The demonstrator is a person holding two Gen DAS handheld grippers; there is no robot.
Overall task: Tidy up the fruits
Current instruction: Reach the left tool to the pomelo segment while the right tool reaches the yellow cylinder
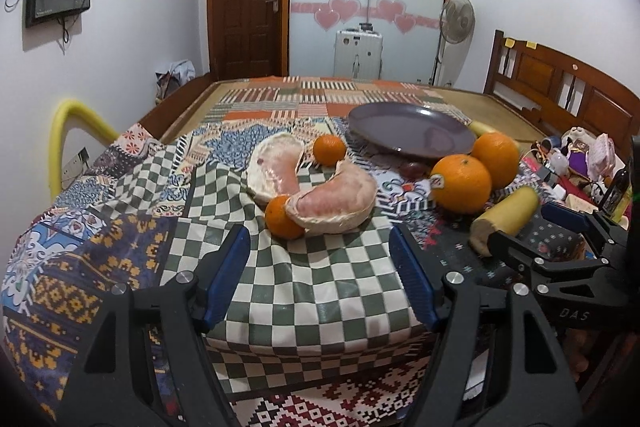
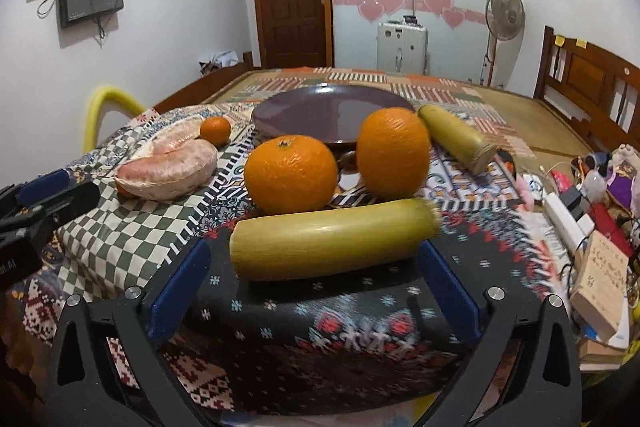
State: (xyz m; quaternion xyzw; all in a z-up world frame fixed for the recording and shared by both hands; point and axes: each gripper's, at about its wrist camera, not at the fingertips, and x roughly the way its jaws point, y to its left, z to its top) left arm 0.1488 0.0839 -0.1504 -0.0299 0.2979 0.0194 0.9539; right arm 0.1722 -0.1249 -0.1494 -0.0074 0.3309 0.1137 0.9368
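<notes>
Between the blue pads at the bottom of the right wrist view, the right gripper [image 2: 314, 283] stands spread wide with nothing clasped: the near yellow-green stalk [image 2: 332, 241] lies crosswise just beyond the fingertips, its two ends roughly level with the two pads, so the jaws frame its length rather than its girth, and I judge a grasp would need the gripper to turn or shift to one end. Low in the left wrist view, the left gripper [image 1: 320, 267] is likewise released, its pads apart over bare checked cloth [image 1: 312, 291], with the nearer pomelo segment [image 1: 334, 201] and a small mandarin [image 1: 282, 217] touching it lying just past the tips, centred on the gap. Further up sit a second pomelo segment [image 1: 276, 167] and another mandarin [image 1: 329, 149]; right of centre two large oranges [image 2: 290, 173] [image 2: 392, 151] stand side by side, close behind the stalk. Behind them, toward the upper middle, the purple plate [image 2: 304, 107] lies bare, presumably the place where the fruit is to be gathered, which would explain both grippers lined up low before the nearest pieces. A second stalk [image 2: 456, 137] lies right of the plate. Something small and dark sits under the plate's near edge; it is too hidden to name.
</notes>
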